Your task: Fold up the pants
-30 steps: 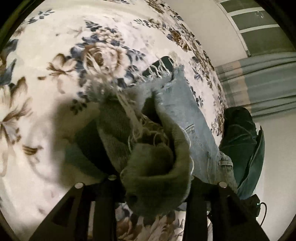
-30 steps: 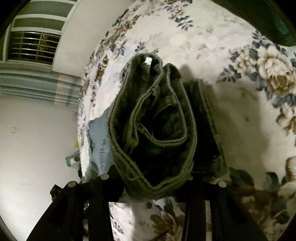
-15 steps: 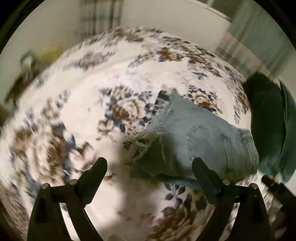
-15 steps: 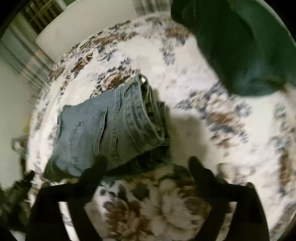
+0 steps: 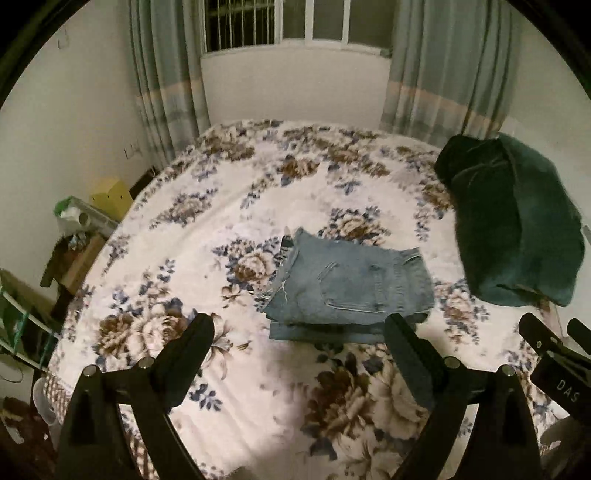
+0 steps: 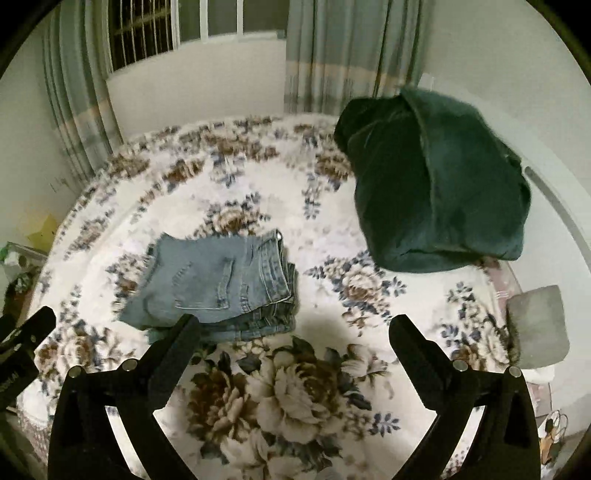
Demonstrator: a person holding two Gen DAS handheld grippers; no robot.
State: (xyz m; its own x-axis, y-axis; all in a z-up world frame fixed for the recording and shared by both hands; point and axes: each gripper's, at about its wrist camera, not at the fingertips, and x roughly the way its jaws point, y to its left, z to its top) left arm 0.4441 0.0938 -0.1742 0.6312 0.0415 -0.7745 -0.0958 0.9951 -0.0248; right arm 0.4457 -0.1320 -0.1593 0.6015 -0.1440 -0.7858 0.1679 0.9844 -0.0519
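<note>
My left gripper (image 5: 299, 328) has both fingers spread wide, nothing between them, pointing across the bed toward the window. The fingertips (image 5: 201, 325) sit above the near edge of the jeans (image 5: 351, 284) w/o touching. Right gripper (image 6: 295, 328) likewise spread wide and empty, tips over bare bedspread (image 6: 280, 387); its left fingertip overlaps the jeans' near corner in view, but contact I can't confirm. In the left cam I see part of the right gripper at the far right edge, so the two are side by side, both held level-ish, looking down at a slant.

Jeans lie folded in a compact stack, roughly mid-bed, nearer my side than the window. Long axis runs left-right. Waistband w/ belt loops is at the right end, frayed hem edges at the left end, back pocket facing up. Layers are visible along the near and right sides.

Further out: a dark green bundle of cloth (image 6: 436, 177) on the right-far part of the bed, well apart from the jeans. A grey pad (image 6: 537, 326) at the bed's right edge. Curtains (image 5: 443, 66) flank the window (image 5: 280, 22) on the far wall. Clutter incl. a yellow box (image 5: 110, 197) beside the bed on the left.
</note>
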